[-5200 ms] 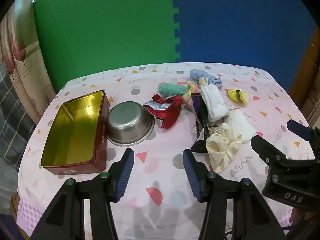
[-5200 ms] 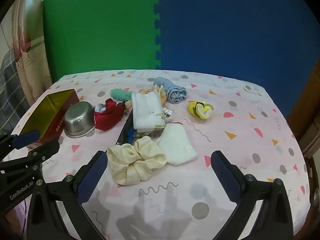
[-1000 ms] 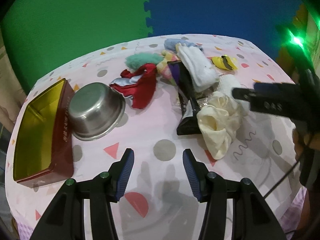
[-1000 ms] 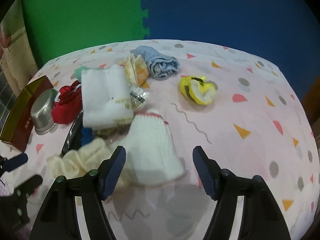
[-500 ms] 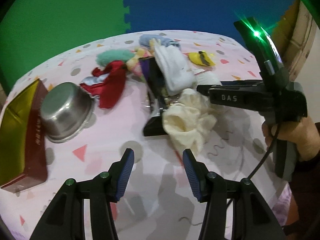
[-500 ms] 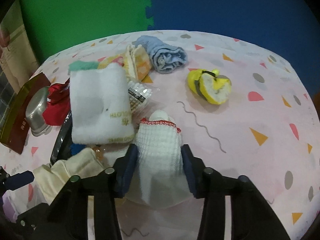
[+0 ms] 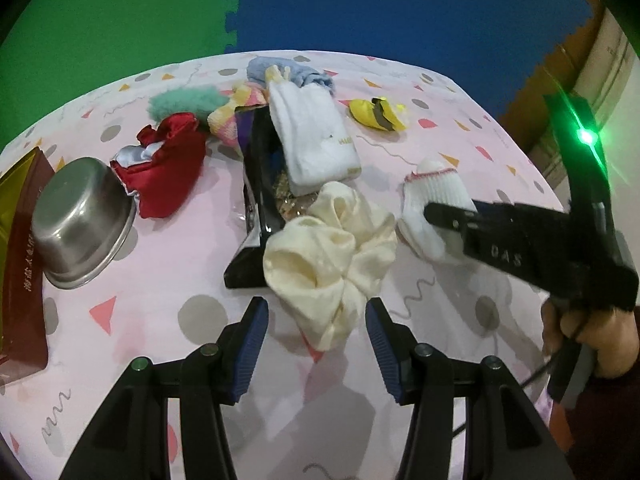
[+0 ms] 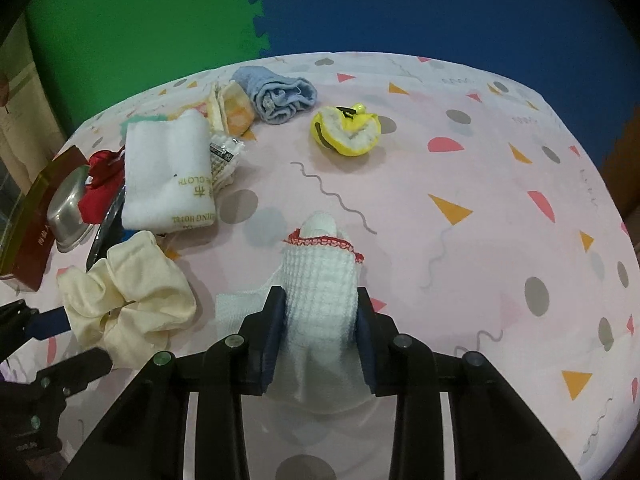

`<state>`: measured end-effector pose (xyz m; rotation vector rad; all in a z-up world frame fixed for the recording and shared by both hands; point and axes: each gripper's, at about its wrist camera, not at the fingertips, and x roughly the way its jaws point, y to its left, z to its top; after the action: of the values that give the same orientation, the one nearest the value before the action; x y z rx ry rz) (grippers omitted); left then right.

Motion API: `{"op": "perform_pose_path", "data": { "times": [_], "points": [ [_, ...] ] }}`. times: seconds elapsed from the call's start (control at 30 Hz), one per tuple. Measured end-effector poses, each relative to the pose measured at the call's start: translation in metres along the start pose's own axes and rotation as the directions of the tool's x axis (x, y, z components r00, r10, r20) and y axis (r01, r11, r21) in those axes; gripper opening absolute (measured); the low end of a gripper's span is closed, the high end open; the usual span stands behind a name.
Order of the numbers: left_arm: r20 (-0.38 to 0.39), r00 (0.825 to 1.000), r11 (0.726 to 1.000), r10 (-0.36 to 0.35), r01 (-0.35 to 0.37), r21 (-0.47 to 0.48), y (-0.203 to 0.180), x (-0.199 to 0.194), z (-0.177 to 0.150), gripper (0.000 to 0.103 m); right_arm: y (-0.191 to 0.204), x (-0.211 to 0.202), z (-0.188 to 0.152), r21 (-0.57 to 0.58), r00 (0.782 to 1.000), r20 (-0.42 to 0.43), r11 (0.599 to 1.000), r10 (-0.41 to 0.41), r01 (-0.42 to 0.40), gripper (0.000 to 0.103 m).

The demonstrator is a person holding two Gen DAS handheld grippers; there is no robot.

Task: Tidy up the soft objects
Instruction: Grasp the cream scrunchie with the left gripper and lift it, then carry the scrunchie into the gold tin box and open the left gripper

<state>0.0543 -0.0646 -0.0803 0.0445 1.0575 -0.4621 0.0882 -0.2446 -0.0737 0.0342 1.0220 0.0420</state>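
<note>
My right gripper (image 8: 320, 312) is shut on a white knitted sock with a red trim (image 8: 322, 276), squeezing it between the blue pads just above the table; it also shows in the left wrist view (image 7: 434, 196). My left gripper (image 7: 316, 328) is open and empty, its fingers on either side of the near end of a cream scrunchie (image 7: 328, 256), which also shows in the right wrist view (image 8: 128, 284). A folded white towel (image 8: 168, 176), a rolled blue cloth (image 8: 280, 94), a yellow soft toy (image 8: 348, 130) and a red satin pouch (image 7: 164, 164) lie further back.
A steel bowl (image 7: 80, 220) leans against a red tin box with a gold inside (image 7: 20, 256) at the left. A black packet (image 7: 256, 200) lies under the towel and scrunchie. The pink patterned tablecloth (image 8: 500, 240) covers the table. Green and blue foam mats stand behind.
My right gripper has closed its fingers onto the white sock. My left gripper has moved forward and right, up to the cream scrunchie.
</note>
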Motion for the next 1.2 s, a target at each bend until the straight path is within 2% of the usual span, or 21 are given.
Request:
{"op": "perform_pose_path", "data": {
  "times": [0.2,0.23,0.33,0.37,0.47,0.77,0.9,1.03,1.2],
  "points": [
    [-0.005,0.999,0.999,-0.045,0.045,-0.025,-0.003,0.01,0.003,0.052,-0.002,0.001,-0.001,0.003,1.0,0.007,1.0,0.012,-0.012,0.033],
    [0.0,0.999,0.999,-0.045,0.045,-0.023,-0.004,0.01,0.003,0.049,-0.002,0.001,-0.001,0.002,1.0,0.008,1.0,0.014,-0.014,0.033],
    [0.007,0.999,0.999,-0.041,0.041,-0.011,-0.005,0.01,0.002,0.02,-0.002,0.0,-0.002,0.005,1.0,0.011,1.0,0.015,-0.015,0.034],
    [0.0,0.999,0.999,-0.045,0.045,-0.015,-0.004,0.011,0.003,0.014,-0.002,0.0,-0.002,0.003,1.0,0.011,1.0,0.014,-0.014,0.034],
    [0.003,0.998,0.998,-0.064,0.064,-0.028,-0.002,0.008,0.003,0.009,-0.003,0.001,-0.002,0.001,1.0,0.013,1.0,0.013,-0.013,0.034],
    [0.069,0.995,0.996,-0.067,0.062,0.071,-0.017,-0.036,-0.002,0.007,0.001,0.001,-0.003,-0.012,1.0,0.017,1.0,0.004,-0.004,0.034],
    [0.092,0.994,0.995,-0.059,0.051,0.086,-0.015,-0.054,-0.001,0.008,0.002,0.001,-0.003,-0.018,1.0,0.02,1.0,-0.002,0.002,0.034],
    [0.124,0.992,0.997,-0.015,0.006,0.075,-0.001,-0.073,0.001,0.007,0.001,0.0,-0.003,-0.017,1.0,0.022,1.0,-0.002,0.003,0.034],
    [0.159,0.984,0.996,0.079,-0.084,0.025,0.036,-0.095,0.008,0.008,0.002,-0.001,-0.003,-0.019,1.0,0.027,1.0,-0.007,0.007,0.034]
  ]
}}
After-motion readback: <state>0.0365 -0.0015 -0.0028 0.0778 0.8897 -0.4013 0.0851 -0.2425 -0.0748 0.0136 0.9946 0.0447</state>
